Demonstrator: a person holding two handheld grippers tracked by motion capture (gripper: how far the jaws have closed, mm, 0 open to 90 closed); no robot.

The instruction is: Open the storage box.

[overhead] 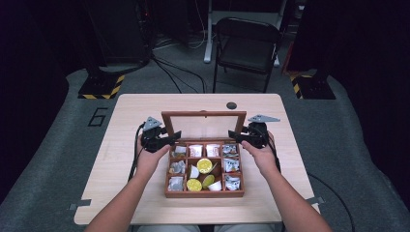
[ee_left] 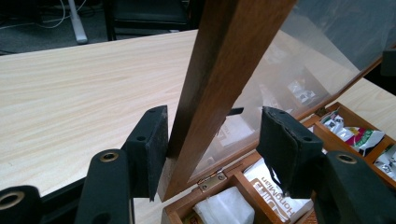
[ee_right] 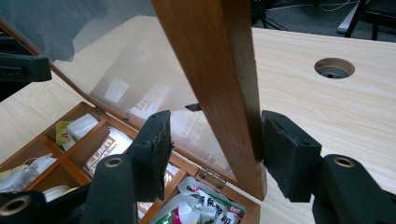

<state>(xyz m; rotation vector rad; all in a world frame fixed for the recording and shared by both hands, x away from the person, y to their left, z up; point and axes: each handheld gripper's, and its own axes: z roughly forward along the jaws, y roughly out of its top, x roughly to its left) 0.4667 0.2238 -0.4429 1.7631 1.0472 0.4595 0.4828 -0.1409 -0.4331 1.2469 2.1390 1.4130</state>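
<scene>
black foam-faced pads of the left gripper [ee_left: 212,140] stand either side of the lid's left wooden rail; one pad touches the rail's outer face, the other sits apart from it over the glass side, so the jaws are slack around the frame rather than clamped. across the box, the right gripper [ee_right: 215,140] brackets the opposite rail the same way: its outer pad rests against the wood, its inner pad stands off the pane, a loose hold at most.

the lid [overhead: 203,116] is a flat rectangular frame of smooth reddish-brown wood around a clear pane, raised steeply on small brass hinges at the back edge of the wooden box [overhead: 204,193]. that box sits at the middle of a pale, fine-grained laminate table [overhead: 125,111], divided into square compartments holding crinkled foil sachets, white paper packets and round yellow-lidded cups. a round cable hole [overhead: 231,105] sits in the tabletop beyond the lid.
</scene>
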